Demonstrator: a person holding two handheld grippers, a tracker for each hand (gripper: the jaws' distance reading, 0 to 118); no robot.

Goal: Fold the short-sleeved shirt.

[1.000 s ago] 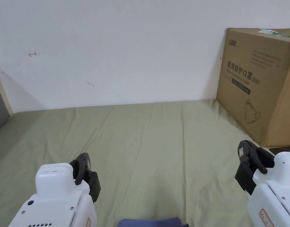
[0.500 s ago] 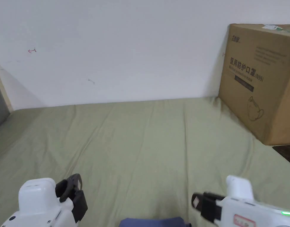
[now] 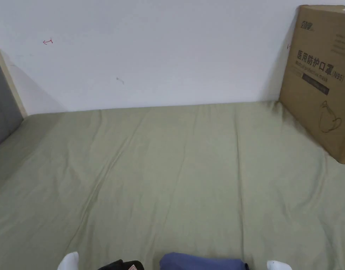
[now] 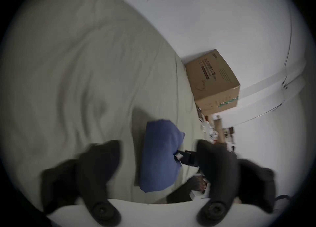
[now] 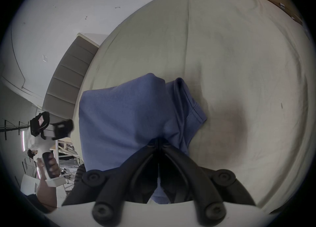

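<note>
— What do we have at the jaws?
— Our right gripper point(image 5: 158, 142) is clenched on the blue shirt point(image 5: 130, 119); our left gripper point(image 4: 159, 164) is released, its jaws spread wide and holding nothing.
— And the shirt?
— Bunched at the near edge of the green bed sheet point(image 3: 175, 168), its long axis running left to right, a hemmed sleeve at its right end.
— Our left hand point(image 5: 48, 165)?
— Wrapped around the handle, gripper pointing right toward the shirt.
— Beyond?
— A cardboard box point(image 3: 323, 81), far right.

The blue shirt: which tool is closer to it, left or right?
Right. The right tool is clamped on the blue shirt at its near edge. The left tool is open, off to the shirt's side, not touching it.
</note>
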